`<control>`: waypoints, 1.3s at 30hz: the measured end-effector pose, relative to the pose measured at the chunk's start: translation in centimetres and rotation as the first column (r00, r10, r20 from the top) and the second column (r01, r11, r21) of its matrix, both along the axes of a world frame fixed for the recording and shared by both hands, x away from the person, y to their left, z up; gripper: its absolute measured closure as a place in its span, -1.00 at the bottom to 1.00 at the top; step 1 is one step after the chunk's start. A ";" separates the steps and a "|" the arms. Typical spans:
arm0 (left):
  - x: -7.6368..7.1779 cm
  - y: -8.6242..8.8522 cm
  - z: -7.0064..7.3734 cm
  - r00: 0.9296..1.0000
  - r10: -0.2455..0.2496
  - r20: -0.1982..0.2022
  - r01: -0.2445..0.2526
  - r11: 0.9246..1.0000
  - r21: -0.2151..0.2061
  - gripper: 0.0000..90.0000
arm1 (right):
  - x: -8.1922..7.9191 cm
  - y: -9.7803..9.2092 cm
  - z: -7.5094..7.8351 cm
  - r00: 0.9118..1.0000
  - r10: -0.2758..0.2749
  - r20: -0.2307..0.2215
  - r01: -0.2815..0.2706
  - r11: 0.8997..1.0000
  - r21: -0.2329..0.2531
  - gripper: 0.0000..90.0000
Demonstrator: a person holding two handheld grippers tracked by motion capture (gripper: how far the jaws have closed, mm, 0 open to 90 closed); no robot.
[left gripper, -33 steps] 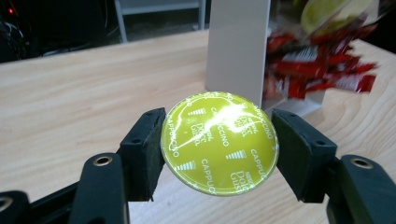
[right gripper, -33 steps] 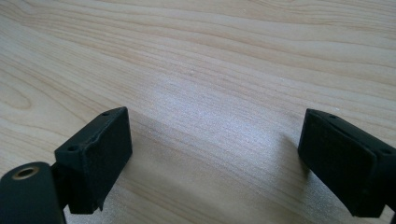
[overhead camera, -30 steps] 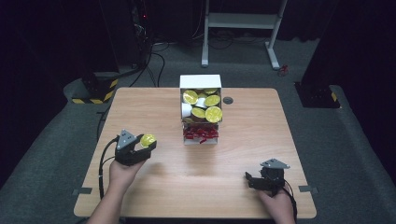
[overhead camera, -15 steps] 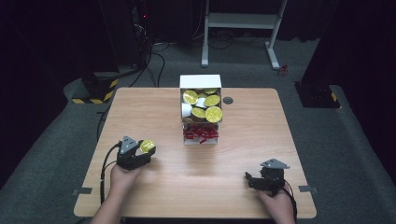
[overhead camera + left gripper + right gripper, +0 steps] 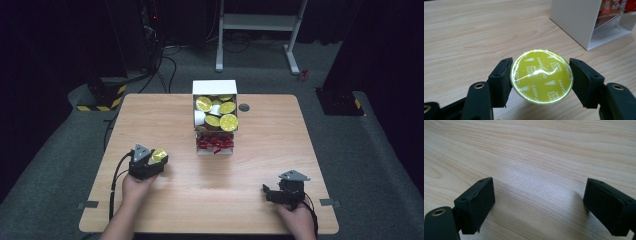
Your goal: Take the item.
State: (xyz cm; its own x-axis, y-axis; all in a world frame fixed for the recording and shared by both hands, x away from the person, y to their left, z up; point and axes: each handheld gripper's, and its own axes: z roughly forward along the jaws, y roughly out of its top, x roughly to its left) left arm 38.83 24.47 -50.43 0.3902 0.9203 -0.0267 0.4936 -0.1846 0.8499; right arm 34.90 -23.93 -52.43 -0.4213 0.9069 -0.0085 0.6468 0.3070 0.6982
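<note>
A round coffee capsule with a yellow-green foil lid (image 5: 541, 76) sits between the two black jaws of my left gripper (image 5: 541, 77), which is shut on it just above the wooden table. In the high view the same capsule (image 5: 159, 155) and left gripper (image 5: 150, 162) are at the table's left front. A white box (image 5: 215, 117) at the table's middle back holds several more yellow-lidded capsules. My right gripper (image 5: 539, 200) stands open over bare wood, seen in the high view at the right front (image 5: 272, 192).
The white box's front section holds red packets (image 5: 215, 144); its side wall (image 5: 576, 20) rises at the upper right of the left gripper view. A small dark round grommet (image 5: 244, 107) sits in the table beside the box. Black cables trail off the table's left edge.
My left gripper has drawn back toward the front of the table and slightly left with the capsule held. The right gripper has stayed put.
</note>
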 end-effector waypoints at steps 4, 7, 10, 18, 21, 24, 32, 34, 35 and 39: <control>0.8 -0.2 -0.3 1.000 0.009 -0.003 -0.009 1.000 0.017 -0.15 | 0.0 0.0 0.0 1.000 0.000 0.000 0.000 1.000 0.000 -0.77; 1.2 -0.4 -0.4 1.000 0.016 -0.008 -0.016 1.000 0.009 -0.15 | 0.0 0.0 0.0 1.000 0.000 0.000 0.000 1.000 0.000 -0.77; 1.5 -0.5 -0.5 1.000 0.025 -0.010 -0.025 1.000 -0.012 -0.15 | 0.0 0.0 0.0 1.000 0.000 0.000 0.000 1.000 0.000 -0.77; 2.9 -1.4 -0.4 1.000 0.027 -0.004 -0.027 1.000 0.006 -0.15 | 0.0 0.0 0.0 1.000 0.000 0.000 0.000 1.000 0.000 -0.77; 3.7 -1.6 -0.2 0.999 0.025 -0.020 -0.025 1.000 0.017 -0.15 | 0.0 0.0 0.0 1.000 0.000 0.000 0.000 1.000 0.000 -0.77; 4.3 -1.7 0.1 0.999 0.028 -0.023 -0.028 1.000 -0.014 -0.15 | 0.0 0.0 0.0 1.000 0.000 0.000 0.000 1.000 0.000 -0.77; 5.5 -2.4 -0.4 0.999 0.025 -0.047 -0.024 0.999 0.026 -0.15 | 0.0 0.0 0.0 1.000 0.003 0.002 -0.003 1.000 0.000 -0.76; 5.6 -2.5 -0.7 0.998 0.027 -0.050 -0.025 0.999 0.040 -0.15 | 0.0 0.0 0.0 1.000 0.003 0.003 -0.003 1.000 -0.001 -0.76; 5.7 -2.5 -0.8 0.998 0.030 -0.051 -0.028 0.999 0.040 -0.15 | 0.0 0.0 0.0 1.000 0.003 0.003 -0.003 1.000 -0.001 -0.76; 5.8 -2.6 -1.0 0.998 0.035 -0.046 -0.033 0.998 0.046 -0.15 | -0.1 0.0 0.0 1.000 0.003 0.004 -0.003 1.000 -0.001 -0.76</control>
